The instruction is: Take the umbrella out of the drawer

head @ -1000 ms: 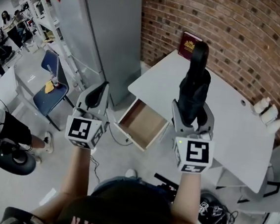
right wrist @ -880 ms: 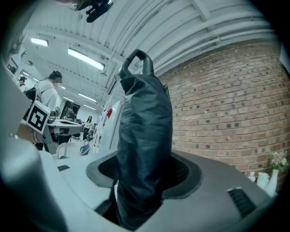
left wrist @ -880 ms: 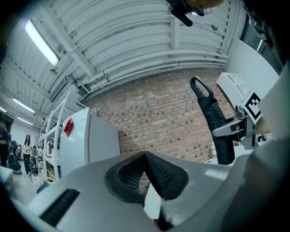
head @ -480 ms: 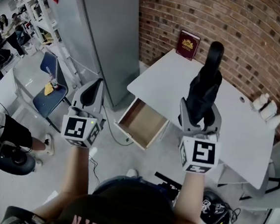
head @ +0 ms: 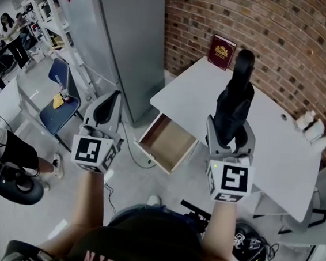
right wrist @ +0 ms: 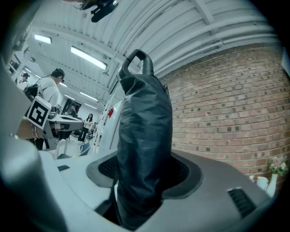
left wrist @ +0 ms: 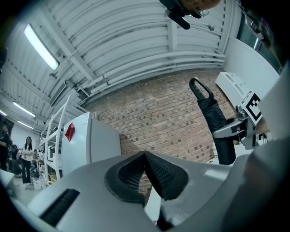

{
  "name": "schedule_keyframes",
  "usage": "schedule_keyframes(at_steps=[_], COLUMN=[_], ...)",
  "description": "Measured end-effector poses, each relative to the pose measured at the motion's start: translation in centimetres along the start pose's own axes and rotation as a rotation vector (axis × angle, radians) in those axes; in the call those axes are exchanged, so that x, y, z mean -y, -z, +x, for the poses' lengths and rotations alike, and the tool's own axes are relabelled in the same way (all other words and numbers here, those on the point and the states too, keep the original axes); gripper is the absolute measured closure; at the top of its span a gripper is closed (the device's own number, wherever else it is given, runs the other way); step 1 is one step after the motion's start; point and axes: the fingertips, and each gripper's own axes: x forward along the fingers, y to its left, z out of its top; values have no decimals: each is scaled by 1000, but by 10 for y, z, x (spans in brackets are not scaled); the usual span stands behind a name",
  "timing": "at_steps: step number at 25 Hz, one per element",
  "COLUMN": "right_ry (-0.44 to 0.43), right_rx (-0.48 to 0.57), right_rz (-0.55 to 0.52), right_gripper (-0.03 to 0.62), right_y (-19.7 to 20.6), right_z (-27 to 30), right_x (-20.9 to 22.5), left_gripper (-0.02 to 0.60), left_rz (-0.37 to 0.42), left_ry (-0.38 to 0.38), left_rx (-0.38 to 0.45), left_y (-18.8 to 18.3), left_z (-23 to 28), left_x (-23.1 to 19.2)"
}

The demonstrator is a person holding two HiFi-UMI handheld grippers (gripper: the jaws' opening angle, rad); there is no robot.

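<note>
Standing upright in the right hand-held gripper [head: 230, 139], the folded black umbrella [head: 235, 97] is clamped near its lower end with its handle loop on top. That keeps it well clear of the open drawer [head: 167, 145] and raised over the bench [head: 276, 150]. The drawer looks empty, so the lifting-out seems done, and setting the umbrella down is probably what remains. The left hand-held gripper [head: 108, 110] is closed on nothing and held off to the side of the drawer.

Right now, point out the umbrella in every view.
Head view: umbrella, right of centre.
Left gripper view: umbrella, right side.
Right gripper view: umbrella, centre foreground.
Shared landmark: the brick wall, in all three views.
</note>
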Motion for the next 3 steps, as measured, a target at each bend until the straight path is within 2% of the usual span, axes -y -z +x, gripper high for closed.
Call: schedule_keyframes(at_steps=[3], right_ry=[-8], right_rx=[0], right_rz=[4], right_gripper=[347], right_y=[1], right_z=[2], right_x=[-3], left_gripper=[584], left_rz=[-1], left_ry=[-1], left_rx=[2], left_y=[1], left_z=[1], left_x=[-2])
